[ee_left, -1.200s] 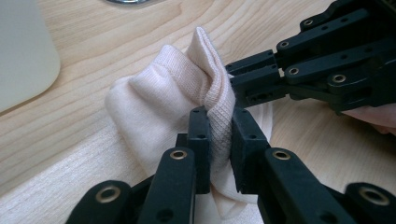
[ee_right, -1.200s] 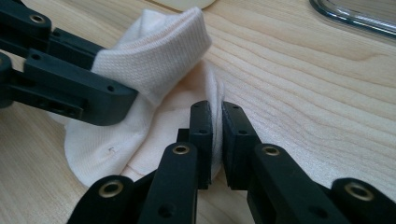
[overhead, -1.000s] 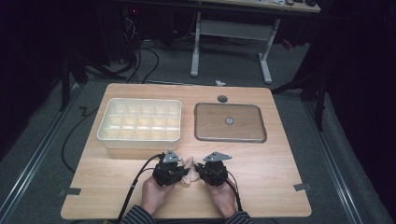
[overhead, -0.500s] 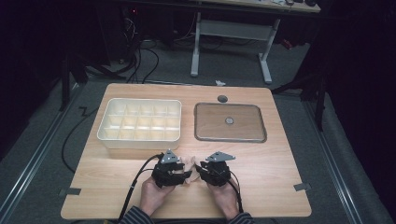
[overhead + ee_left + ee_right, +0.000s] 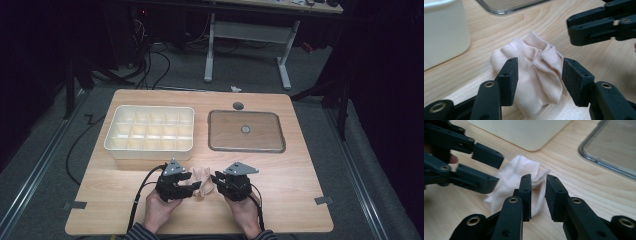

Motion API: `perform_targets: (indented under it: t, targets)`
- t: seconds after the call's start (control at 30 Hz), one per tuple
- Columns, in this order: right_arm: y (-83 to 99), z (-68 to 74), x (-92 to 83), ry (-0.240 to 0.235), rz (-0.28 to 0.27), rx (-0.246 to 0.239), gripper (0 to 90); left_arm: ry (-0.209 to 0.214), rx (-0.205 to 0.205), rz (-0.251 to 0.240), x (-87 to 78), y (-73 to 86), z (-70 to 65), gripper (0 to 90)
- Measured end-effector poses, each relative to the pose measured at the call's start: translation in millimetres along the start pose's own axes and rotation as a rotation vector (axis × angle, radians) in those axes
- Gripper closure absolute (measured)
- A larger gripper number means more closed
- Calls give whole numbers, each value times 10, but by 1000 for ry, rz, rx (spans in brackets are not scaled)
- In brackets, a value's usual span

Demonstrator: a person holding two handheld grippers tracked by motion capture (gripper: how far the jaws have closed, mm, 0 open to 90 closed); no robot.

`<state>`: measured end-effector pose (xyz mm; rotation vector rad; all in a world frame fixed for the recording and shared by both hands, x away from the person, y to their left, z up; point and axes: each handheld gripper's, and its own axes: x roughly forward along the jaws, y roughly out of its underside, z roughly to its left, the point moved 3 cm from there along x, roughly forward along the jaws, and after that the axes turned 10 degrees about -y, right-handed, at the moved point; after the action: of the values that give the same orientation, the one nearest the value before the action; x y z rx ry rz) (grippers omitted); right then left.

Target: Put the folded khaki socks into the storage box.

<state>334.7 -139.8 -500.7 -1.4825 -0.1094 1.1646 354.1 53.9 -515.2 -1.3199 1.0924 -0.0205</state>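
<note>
High view: low in the frame on the worktop (image 5: 300, 175), a pale folded cloth (image 5: 202, 181) lies between the left claw (image 5: 192, 185) and right claw (image 5: 215, 181).

Left gripper view: its jaws gape wide either side of the cloth (image 5: 534, 75) — not yet closed.

Right gripper view: jaws narrow, a slim gap, apparently holding nothing. The step looks like gathering the cloth; next, closing on a fold.

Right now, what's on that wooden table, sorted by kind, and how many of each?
Compartment box: 1
Metal tray: 1
Pale pink cloth: 1
Hand-held gripper: 2, left hand-held gripper and right hand-held gripper
Total: 5
</note>
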Motion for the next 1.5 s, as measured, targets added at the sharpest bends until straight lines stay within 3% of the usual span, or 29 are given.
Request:
perform_targets:
  t: [0.17, 0.47, 0.67, 0.73, 0.83, 1.0, 1.07, 1.1, 1.2, 1.27, 1.3, 1.33, 1.37, 1.5]
  targets:
    - [-89, 102, 14, -22, -18, -19, 752, -39, -67, -4, -2, 11, 94, 464]
    - [-173, 213, 196, -34, 17, -58, 725, -95, -116, 52, 169, 111, 200, 440]
    - [-94, 144, 260, -19, 64, -48, 749, -103, -135, 52, 215, 151, 202, 434]
    - [-35, 104, 252, -10, 81, -35, 761, -107, -113, 61, 221, 169, 206, 430]
    - [51, 41, 242, 4, 107, -18, 770, -108, -126, 57, 244, 189, 171, 427]
    - [103, -3, 208, 21, 110, -8, 764, -111, -215, 6, 281, 186, 82, 426]
    - [76, 26, 168, 22, 83, -12, 741, -106, -297, -32, 312, 166, 14, 426]
    - [54, 50, 147, 23, 69, -24, 733, -98, -368, -64, 337, 146, -41, 425]
    - [-18, 140, 121, 21, 41, -62, 709, -96, -425, -94, 361, 124, -94, 425]
    - [-59, 190, 147, 14, 40, -75, 685, -108, -387, -91, 360, 134, -74, 425]
    - [-70, 206, 173, 9, 44, -74, 671, -124, -307, -61, 340, 159, -20, 425]
    - [-72, 210, 207, 6, 52, -76, 657, -145, -117, 28, 272, 201, 110, 424]
    - [-67, 206, 246, 5, 65, -69, 643, -149, -68, 56, 250, 209, 140, 424]
    - [2, 131, 368, -2, 106, -22, 639, -148, -65, 52, 253, 211, 137, 423]
